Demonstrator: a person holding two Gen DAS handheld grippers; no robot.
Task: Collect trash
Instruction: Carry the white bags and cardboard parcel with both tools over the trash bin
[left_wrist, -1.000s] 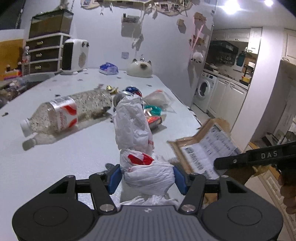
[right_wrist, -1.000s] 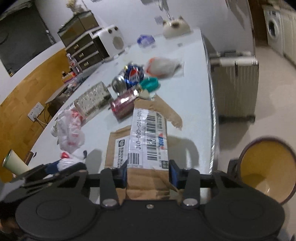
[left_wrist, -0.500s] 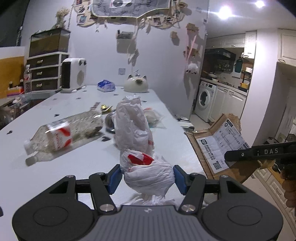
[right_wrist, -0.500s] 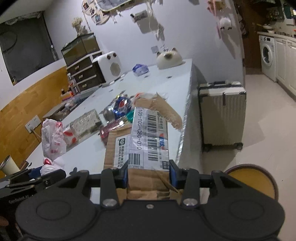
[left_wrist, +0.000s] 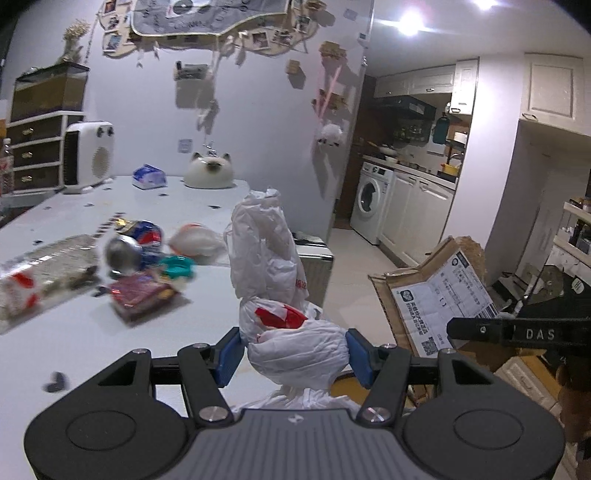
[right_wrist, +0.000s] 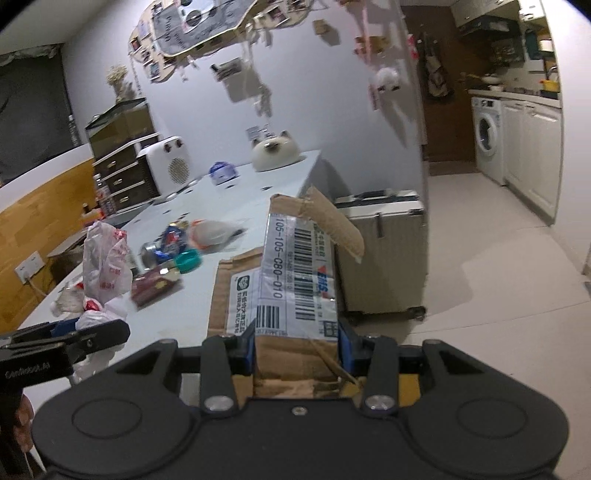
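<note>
Change: I've lifted both loads off the table (left_wrist: 110, 206).
Left gripper (left_wrist: 293, 349): clamped on plastic bag (left_wrist: 273, 273).
Right gripper (right_wrist: 297, 347): clamped on cardboard box (right_wrist: 295, 280).
Unclear: table litter blurred.

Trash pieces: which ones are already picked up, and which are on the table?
The white plastic bag is in the left gripper; the flattened cardboard box, in the right gripper. The bottle, cans and wrappers lie on the table.

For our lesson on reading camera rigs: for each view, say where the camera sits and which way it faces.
Left wrist: on the left gripper, facing along the table toward the kitchen; fingers clamp a white plastic bag.
Right wrist: on the right gripper, facing the wall past a gripped cardboard box.
Shared: table, bag, box, cat-shaped ornament.
</note>
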